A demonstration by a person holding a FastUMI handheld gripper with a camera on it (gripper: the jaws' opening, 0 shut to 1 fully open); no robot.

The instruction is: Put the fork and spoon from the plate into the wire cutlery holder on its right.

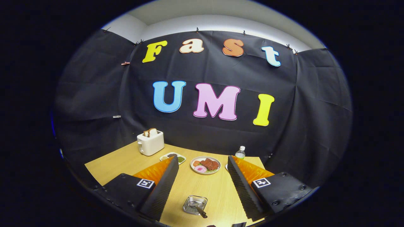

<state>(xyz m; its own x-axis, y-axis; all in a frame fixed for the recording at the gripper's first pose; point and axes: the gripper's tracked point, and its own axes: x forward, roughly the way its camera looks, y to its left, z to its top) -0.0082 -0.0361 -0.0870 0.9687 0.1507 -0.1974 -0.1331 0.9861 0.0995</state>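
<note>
Gripper [203, 164]: fingers spread wide, nothing held; ribbed inner faces, a square black-and-white marker tag on each body.
Table [126, 162]: pale wood-grain top, smooth, matte.
Small tray [195, 205]: low, squarish, clear or metallic with raised rim; lies on the table between the fingers, close in. A dark-handled utensil [200, 210] rests in it, handle poking over the near rim; cannot tell whether it is fork or spoon.
Round plate [205, 165]: white, with reddish-brown food, a pink slice and green leaves; sits just ahead of the fingertips, between them.
Rectangular dish [173, 157]: white, divided, holding dark and green portions; partly behind the left fingertip.
Toaster [151, 142]: white, boxy, rounded corners, two bread slices standing in the slots; beyond the left finger near the cloth wall.
Bottle [240, 152]: clear plastic, white cap, label too small to read; beyond the right fingertip.
Wire cutlery holder: cannot tell where it stands.
</note>
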